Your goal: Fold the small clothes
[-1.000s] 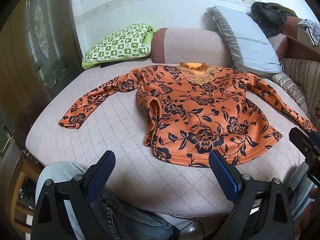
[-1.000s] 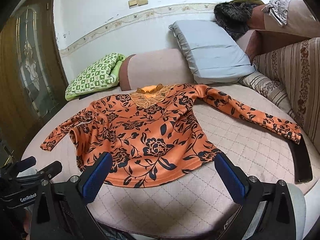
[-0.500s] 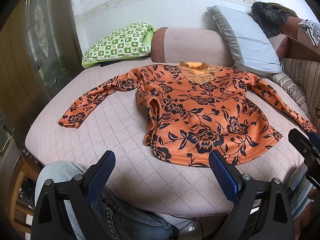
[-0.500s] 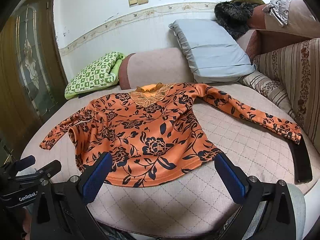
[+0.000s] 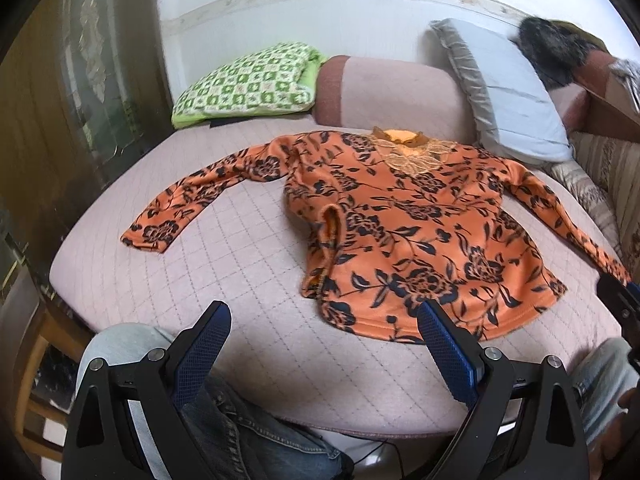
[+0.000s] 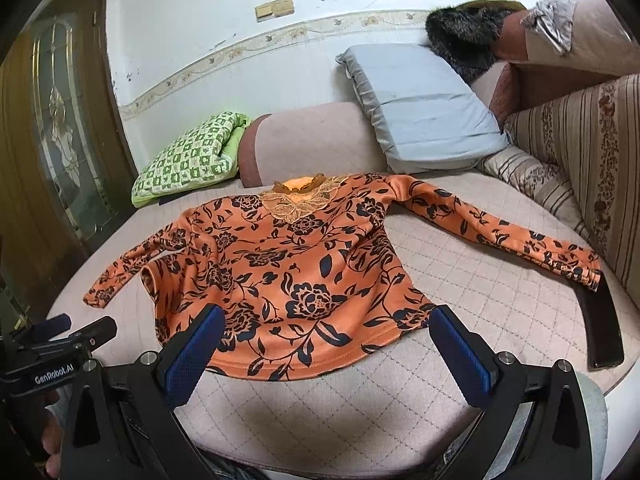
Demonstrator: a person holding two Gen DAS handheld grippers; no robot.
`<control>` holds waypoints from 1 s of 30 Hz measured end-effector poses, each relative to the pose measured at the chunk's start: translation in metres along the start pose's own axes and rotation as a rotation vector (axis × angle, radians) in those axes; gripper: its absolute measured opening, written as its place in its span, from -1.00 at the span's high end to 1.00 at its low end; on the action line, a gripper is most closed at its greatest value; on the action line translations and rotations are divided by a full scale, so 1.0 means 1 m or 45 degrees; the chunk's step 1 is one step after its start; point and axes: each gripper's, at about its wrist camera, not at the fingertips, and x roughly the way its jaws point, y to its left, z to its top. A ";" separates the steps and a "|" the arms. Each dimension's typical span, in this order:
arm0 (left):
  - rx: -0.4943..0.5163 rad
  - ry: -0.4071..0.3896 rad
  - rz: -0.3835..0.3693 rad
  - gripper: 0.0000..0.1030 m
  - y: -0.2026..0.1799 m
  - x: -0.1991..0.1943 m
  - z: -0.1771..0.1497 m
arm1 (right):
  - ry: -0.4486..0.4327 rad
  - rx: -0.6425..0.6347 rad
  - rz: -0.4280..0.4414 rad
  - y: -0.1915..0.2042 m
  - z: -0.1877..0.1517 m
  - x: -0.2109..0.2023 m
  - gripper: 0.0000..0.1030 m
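Note:
An orange long-sleeved top with a black flower print lies face up on the pink quilted bed, sleeves spread out, collar toward the wall. Its left side edge is wrinkled and folded up. It also shows in the right wrist view. My left gripper is open and empty, held over the bed's near edge just short of the hem. My right gripper is open and empty, near the hem's front edge. The left gripper's body shows at the right wrist view's lower left.
A green checked pillow, a pink bolster and a grey pillow lie at the head of the bed. A striped sofa back stands on the right. A dark flat object lies by the right sleeve cuff. Jeans-clad knees are below.
Both grippers have shifted slightly; the view of the top is nearly the same. Both stay open and empty. The top has not moved.

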 end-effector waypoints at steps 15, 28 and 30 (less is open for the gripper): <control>-0.097 0.180 -0.180 -0.81 0.036 0.139 0.090 | 0.342 0.044 -0.081 -0.069 0.049 0.137 -0.74; -0.388 0.408 -0.219 0.93 0.119 0.222 0.091 | 0.559 0.140 -0.079 -0.093 0.015 0.158 0.95; -0.382 0.367 -0.223 0.93 0.132 0.205 0.096 | 0.500 0.152 -0.058 -0.095 0.026 0.131 0.95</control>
